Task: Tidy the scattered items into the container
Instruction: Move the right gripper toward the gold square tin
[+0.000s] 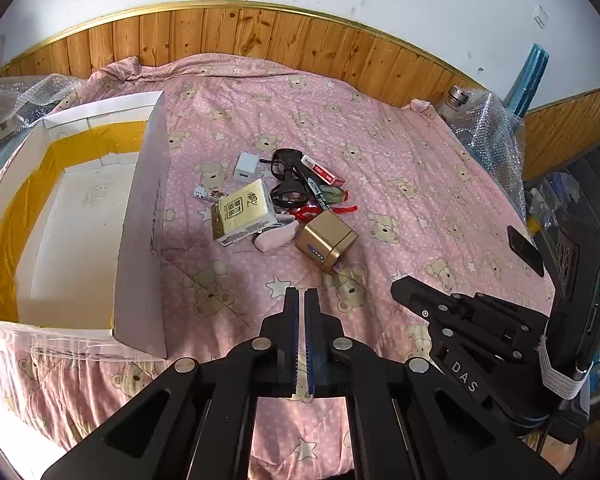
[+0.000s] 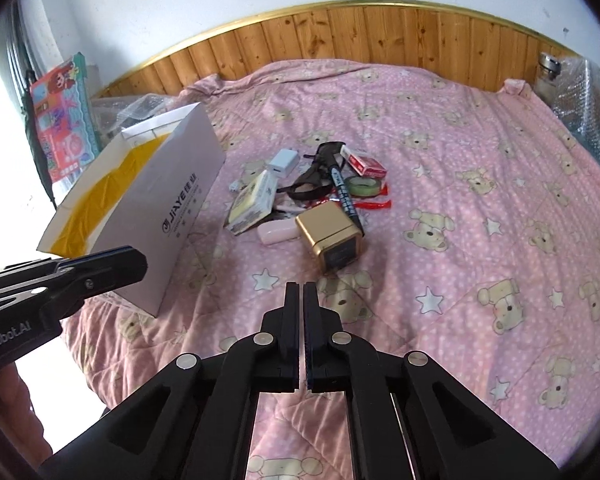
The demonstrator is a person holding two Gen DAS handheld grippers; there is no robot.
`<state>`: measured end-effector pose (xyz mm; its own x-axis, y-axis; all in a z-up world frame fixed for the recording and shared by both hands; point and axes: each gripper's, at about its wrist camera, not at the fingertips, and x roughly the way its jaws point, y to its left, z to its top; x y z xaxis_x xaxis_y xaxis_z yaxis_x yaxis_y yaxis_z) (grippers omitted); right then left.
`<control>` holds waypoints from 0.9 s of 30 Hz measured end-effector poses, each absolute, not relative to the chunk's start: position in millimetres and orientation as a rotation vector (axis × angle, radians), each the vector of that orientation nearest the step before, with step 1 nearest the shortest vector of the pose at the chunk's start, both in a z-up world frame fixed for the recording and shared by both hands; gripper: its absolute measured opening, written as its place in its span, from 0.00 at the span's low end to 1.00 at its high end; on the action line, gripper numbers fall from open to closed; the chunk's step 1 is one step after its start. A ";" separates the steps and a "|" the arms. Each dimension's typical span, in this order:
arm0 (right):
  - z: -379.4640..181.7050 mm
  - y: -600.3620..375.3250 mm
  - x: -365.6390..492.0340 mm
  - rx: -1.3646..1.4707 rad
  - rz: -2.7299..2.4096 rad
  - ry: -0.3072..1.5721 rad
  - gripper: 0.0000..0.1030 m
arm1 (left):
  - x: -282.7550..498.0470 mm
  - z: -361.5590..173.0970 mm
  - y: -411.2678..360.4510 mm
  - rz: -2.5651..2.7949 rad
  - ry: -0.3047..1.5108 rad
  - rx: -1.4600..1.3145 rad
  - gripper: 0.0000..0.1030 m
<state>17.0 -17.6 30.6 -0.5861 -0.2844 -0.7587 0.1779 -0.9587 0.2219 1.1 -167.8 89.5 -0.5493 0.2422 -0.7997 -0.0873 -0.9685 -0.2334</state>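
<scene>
A pile of small items lies mid-bed: a gold cube box (image 1: 327,240) (image 2: 329,236), a tissue pack (image 1: 246,212) (image 2: 252,200), a pink case (image 1: 274,239) (image 2: 278,232), a white charger (image 1: 245,166) (image 2: 283,162), black sunglasses (image 1: 286,178) (image 2: 314,178), a marker (image 2: 345,196), a red card box (image 1: 323,174) (image 2: 366,166) and green tape (image 2: 363,186). An empty white box (image 1: 140,216) (image 2: 172,208) with yellow lining stands left of the pile. My left gripper (image 1: 301,294) and right gripper (image 2: 302,288) hover shut and empty, short of the pile.
The pink bear-print quilt (image 1: 400,184) (image 2: 480,200) covers the bed, with a wooden headboard (image 1: 260,36) behind. Bubble wrap (image 1: 488,136) and a jar (image 2: 548,72) sit at the far right corner. A colourful book (image 2: 64,116) leans at the left wall.
</scene>
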 end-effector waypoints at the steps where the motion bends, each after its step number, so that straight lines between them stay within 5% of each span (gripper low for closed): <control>1: 28.7 -18.6 14.2 1.272 -2.568 -0.189 0.02 | -1.9 86.6 -167.8 2.594 -0.244 -1.389 0.00; 6: 22.6 -21.6 -1.8 1.283 -2.530 -0.209 0.08 | -20.5 69.6 -165.3 2.541 -0.261 -1.472 0.01; 7: 21.4 -20.4 -4.6 1.283 -2.527 -0.218 0.15 | -23.8 67.6 -166.1 2.552 -0.272 -1.489 0.03; 9: 19.7 -17.0 -8.1 1.272 -2.532 -0.240 0.51 | -30.8 64.0 -167.9 2.564 -0.287 -1.518 0.12; 11: 17.8 -12.6 -12.5 1.272 -2.532 -0.257 0.53 | -36.9 61.8 -172.0 2.573 -0.312 -1.535 0.40; 13: 13.3 -9.6 -18.8 1.292 -2.519 -0.263 0.53 | -42.6 61.9 -175.8 2.582 -0.329 -1.534 0.49; 27: -23.6 2.0 -63.5 1.393 -2.441 -0.322 0.54 | -91.1 38.2 -176.5 2.528 -0.336 -1.641 0.49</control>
